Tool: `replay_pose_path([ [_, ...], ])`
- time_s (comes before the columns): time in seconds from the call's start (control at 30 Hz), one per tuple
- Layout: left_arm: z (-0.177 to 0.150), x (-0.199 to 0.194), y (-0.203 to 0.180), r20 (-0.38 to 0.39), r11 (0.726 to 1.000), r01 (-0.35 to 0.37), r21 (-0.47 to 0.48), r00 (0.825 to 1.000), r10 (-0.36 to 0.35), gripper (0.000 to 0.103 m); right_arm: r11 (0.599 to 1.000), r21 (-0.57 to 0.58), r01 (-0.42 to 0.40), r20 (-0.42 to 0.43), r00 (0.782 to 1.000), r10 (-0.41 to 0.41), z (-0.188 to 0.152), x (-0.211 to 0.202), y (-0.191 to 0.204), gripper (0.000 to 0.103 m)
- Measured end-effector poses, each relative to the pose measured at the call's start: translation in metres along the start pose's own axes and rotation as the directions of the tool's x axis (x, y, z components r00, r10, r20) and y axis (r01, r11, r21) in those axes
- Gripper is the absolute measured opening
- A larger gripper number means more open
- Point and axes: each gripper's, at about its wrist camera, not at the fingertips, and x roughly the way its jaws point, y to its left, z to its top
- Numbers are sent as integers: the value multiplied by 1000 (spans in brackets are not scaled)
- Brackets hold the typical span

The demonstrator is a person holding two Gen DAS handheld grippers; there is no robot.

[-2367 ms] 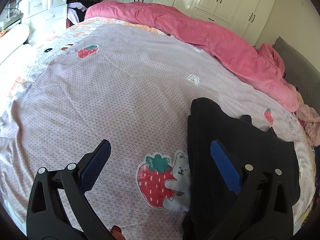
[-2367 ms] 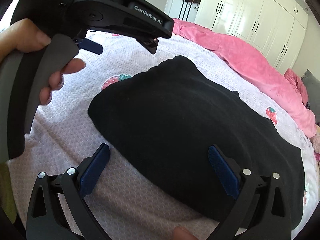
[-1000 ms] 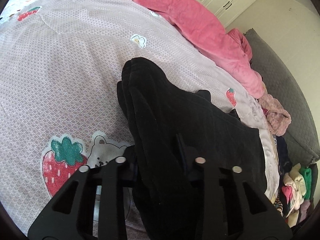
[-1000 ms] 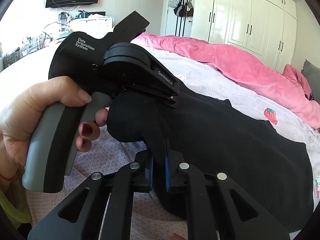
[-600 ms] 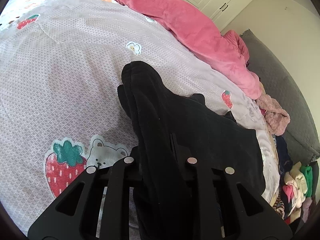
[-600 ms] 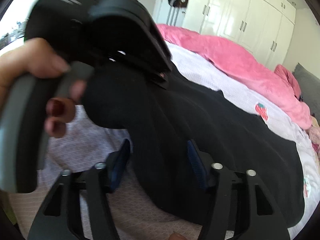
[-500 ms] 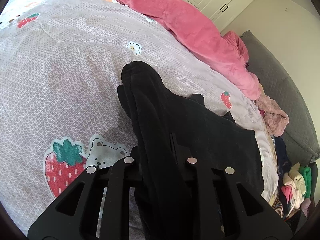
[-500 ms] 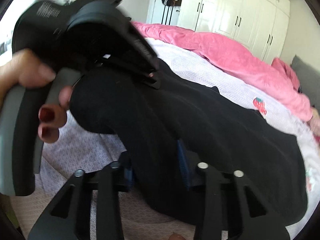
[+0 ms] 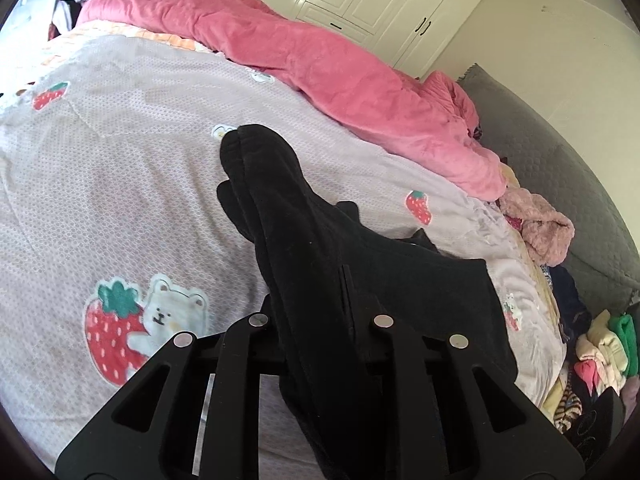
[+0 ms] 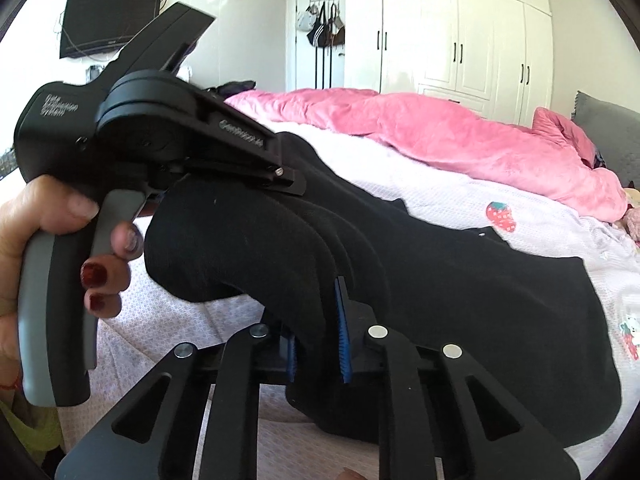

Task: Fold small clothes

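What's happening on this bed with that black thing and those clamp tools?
A person is folding a black garment on a bed covered with a strawberry-print sheet. They hold a hand-operated clamp in each hand. The left gripper is shut on one edge of the garment. The right gripper's jaws are closing, and its blue pads have the fabric between them. That edge is raised off the sheet while the rest lies flat. A pink duvet is bunched along the far side.

A pink quilt lies bunched along the far side of my strawberry-print bedsheet. White wardrobes stand behind it, and a dark screen hangs on the wall.
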Motion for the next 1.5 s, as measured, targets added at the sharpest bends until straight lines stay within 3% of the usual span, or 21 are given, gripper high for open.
replay_pose_path([
  [0.3, 0, -3, -68, 40, 997, -6, 74, 999, 3, 10, 996, 90, 17, 57, 998, -22, -3, -38, -38, 12],
  [0.47, -3, 10, -112, 12, 993, -11, 119, 1000, 10, 10, 981, 190, 23, 66, 997, -36, -11, -55, -70, 12],
  [1.0, -28, 87, -198, -137, 961, -85, 263, 983, 124, 15, 860, 509, 36, -5, 999, -40, -54, -75, -147, 11],
  [1.2, -35, 104, -217, -163, 952, -88, 294, 977, 140, 27, 819, 573, 39, -46, 999, -16, -65, -71, -164, 12],
  [1.27, -35, 102, -220, -171, 959, -41, 281, 981, 92, 48, 809, 587, 36, -50, 999, -8, -66, -73, -166, 14],
  [1.3, -35, 99, -222, -179, 965, 11, 261, 983, 37, 65, 807, 589, 40, -54, 999, -10, -67, -74, -167, 14],
  [1.37, -34, 93, -222, -185, 968, 64, 242, 983, -19, 67, 801, 596, 49, -63, 998, -14, -69, -76, -168, 14],
  [1.5, -30, 81, -212, -157, 976, 69, 207, 987, -36, 67, 777, 626, 67, -77, 997, -24, -79, -85, -176, 17],
])
